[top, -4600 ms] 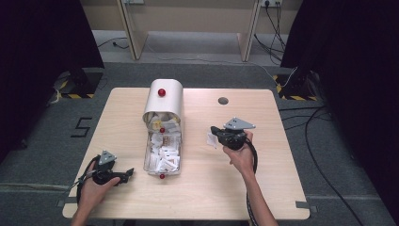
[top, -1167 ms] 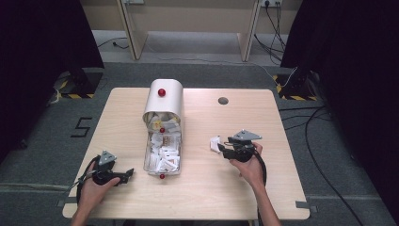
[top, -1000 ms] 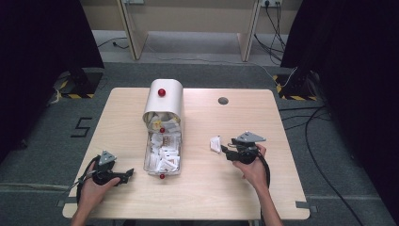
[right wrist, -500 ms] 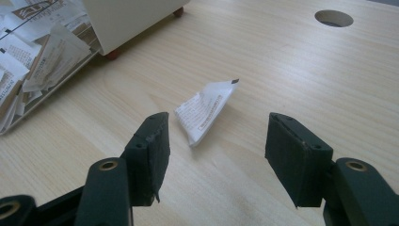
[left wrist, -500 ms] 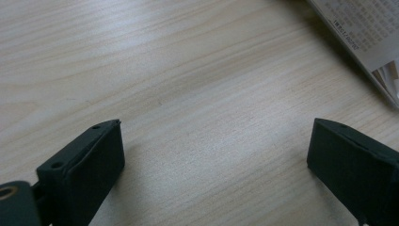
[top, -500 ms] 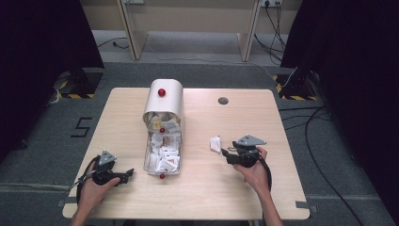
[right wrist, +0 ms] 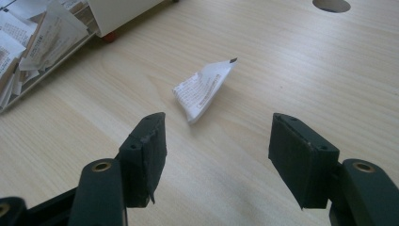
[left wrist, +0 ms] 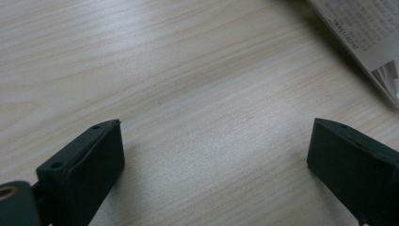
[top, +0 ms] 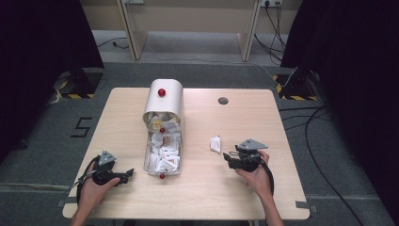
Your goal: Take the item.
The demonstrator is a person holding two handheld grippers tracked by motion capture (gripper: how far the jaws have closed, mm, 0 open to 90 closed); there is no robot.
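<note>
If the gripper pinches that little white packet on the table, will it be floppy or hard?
Probably floppy: the packet looks thin and creased, one corner lifting off the table. It likely weighs little and may slide when nudged. The open right gripper might crumple it.

Table layout: a packet tray at the middle, a loose packet to its right, my grippers at the near corners.

On the table [top: 282,122] a tray [top: 163,159] of packets runs from the middle toward me, with a rounded cover [top: 163,98] over its far end. A single packet [top: 215,144] lies on the bare wood right of the tray, well apart from it. My right gripper [top: 227,157] rests just nearer than that packet and to its right, jaws apart and just opened wider, pointing at it with nothing between them. My left gripper [top: 128,173] sits near the front left, jaws apart, just left of the tray's near end. A round hole [top: 223,100] lies far right of the cover.
</note>
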